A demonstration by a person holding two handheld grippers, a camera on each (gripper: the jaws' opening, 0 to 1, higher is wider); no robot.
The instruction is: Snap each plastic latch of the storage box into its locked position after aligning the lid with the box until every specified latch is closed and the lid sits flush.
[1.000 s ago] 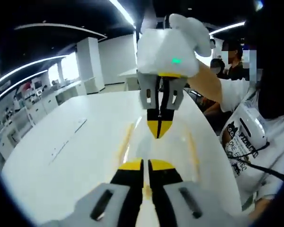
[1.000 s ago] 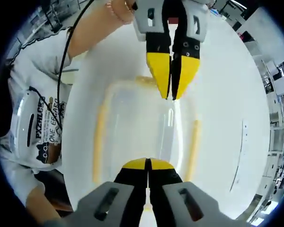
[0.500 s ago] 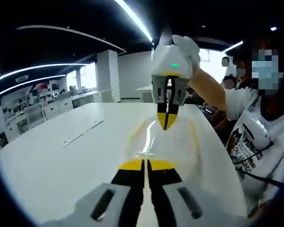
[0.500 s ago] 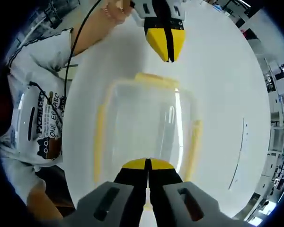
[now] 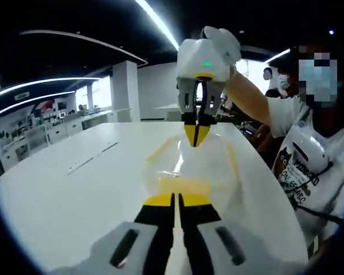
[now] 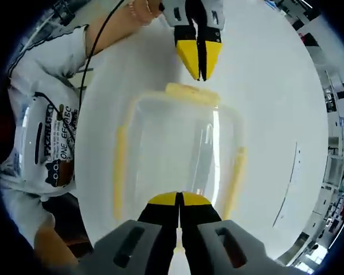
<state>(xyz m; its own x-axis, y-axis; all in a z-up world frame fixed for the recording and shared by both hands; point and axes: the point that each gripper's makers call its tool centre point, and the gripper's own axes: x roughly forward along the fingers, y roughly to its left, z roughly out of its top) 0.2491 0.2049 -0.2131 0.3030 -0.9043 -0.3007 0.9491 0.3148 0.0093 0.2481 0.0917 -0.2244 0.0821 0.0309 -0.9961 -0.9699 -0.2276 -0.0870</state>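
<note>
One clear storage box with yellow latches sits on a white table, its lid on top. In the right gripper view four yellow latches can be counted: one long one on the left side, one on the right side, one at the far end, and a fourth at the near end, mostly hidden behind the right gripper.

The right gripper has its two yellow-tipped jaws pressed together with nothing between them, their tips at the near edge of the box. In the left gripper view it hangs at the far end of the box, tips pointing down, jaws closed.

The left gripper also has its jaws closed on nothing, its tips at the near end of the box. In the right gripper view it hovers just beyond the far latch, apart from it.

One person in a white printed shirt stands beside the table, holding both tools. Further people sit in the background of the left gripper view.
</note>
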